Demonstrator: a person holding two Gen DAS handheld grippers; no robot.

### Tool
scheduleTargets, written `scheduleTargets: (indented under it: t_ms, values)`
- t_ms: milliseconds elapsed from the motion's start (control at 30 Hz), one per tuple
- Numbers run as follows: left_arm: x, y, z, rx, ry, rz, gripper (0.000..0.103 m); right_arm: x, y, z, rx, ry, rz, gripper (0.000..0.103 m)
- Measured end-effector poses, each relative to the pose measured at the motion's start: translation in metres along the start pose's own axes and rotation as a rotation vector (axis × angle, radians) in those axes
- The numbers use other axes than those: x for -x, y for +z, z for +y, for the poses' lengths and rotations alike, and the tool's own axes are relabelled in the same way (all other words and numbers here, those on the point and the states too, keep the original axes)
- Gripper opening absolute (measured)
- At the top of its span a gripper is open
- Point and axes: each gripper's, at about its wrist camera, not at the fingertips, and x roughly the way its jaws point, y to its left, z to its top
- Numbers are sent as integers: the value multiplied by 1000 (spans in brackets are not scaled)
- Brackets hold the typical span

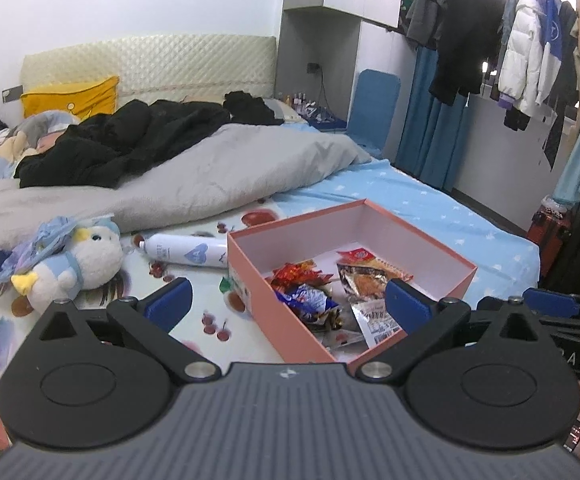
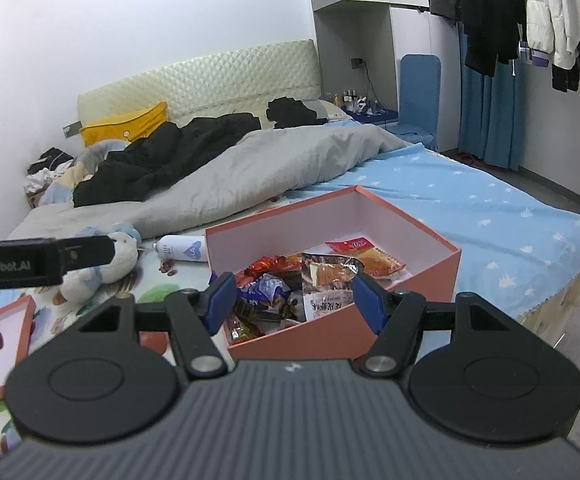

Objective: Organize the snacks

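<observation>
Open pink box (image 1: 441,252) on the bed (image 1: 469,216), snack packets (image 2: 290,284) piled inside, white bottle (image 1: 186,250) touching its far-left wall, plush toy (image 1: 78,264) farther left, left gripper (image 1: 286,304) and right gripper (image 2: 291,300) both spread, holding nothing, above the box's near edge

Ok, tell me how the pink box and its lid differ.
The box stands deep-walled in the middle of the bed and holds snack packets; the lid lies off to the left, shallow, white inside up, with nothing seen in it. Both have the same salmon-pink outside.
</observation>
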Motion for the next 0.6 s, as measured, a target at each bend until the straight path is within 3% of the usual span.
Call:
scheduleTargets:
  t_ms: [600]
  values:
    - [-8,-4,5,0,21,26,103,-6,-6,1,-5,-15,20,67]
